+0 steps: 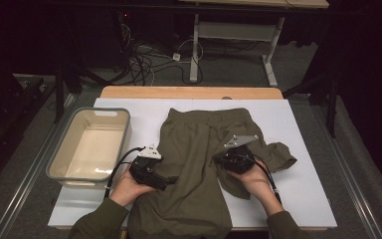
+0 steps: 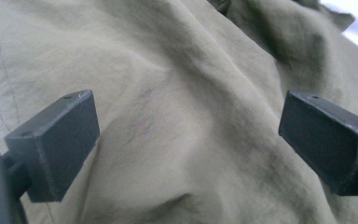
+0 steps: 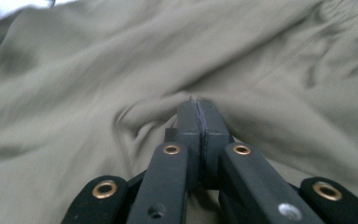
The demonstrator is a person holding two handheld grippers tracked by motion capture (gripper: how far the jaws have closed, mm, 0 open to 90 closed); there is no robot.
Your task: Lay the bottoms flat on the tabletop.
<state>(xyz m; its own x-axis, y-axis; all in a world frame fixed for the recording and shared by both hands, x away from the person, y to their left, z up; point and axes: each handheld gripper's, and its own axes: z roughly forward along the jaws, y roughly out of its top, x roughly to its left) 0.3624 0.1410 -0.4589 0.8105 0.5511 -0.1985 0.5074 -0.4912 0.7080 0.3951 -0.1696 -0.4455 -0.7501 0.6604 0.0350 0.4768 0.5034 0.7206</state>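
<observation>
Lying spread on the white surface (image 1: 298, 129), the olive shorts (image 1: 199, 164) are judged soft, light and easily bunched. The left tool (image 2: 189, 135) is held released over them; the right tool (image 3: 198, 116) is clenched on a fold, best gripped at hems.

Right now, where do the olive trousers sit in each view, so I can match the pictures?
High view: the olive trousers lie mid-table on the white sheet, right of the beige tub.
Left gripper view: cloth spreads behind the left gripper, jaws wide apart.
Right gripper view: cloth bunches at the right gripper, jaws shut.
Shared landmark: the white sheet.
</observation>
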